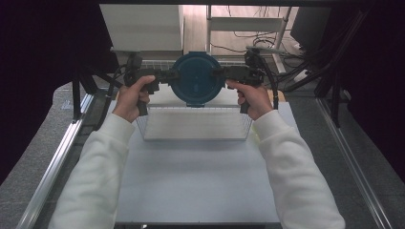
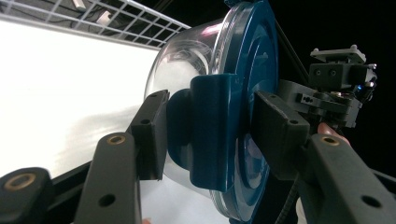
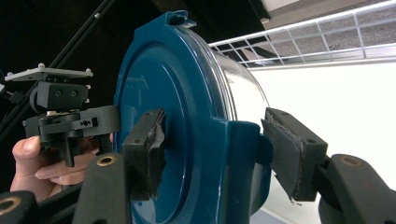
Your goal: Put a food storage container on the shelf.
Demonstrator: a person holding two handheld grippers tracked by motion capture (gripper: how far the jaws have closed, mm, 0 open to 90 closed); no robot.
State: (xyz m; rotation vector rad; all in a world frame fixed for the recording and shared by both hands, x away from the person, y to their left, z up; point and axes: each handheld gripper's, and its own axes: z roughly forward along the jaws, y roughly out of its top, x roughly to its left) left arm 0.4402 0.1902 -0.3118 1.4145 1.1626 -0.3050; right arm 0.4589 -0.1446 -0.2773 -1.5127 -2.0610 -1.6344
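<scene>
1. My left gripper [image 1: 165, 76] clamps the latch tab on the left edge of the blue-lidded container [image 1: 197, 78]; jaws partly closed.
2. My right gripper [image 1: 229, 74] clamps the opposite tab likewise.
3. The container hangs upper centre, between both grippers, lid facing me, above the wire basket [image 1: 193, 125] on the counter [image 1: 191, 186].
4. Both hands are equally near.

White sleeves [image 1: 102, 167], black claws [image 1: 168, 76]
</scene>
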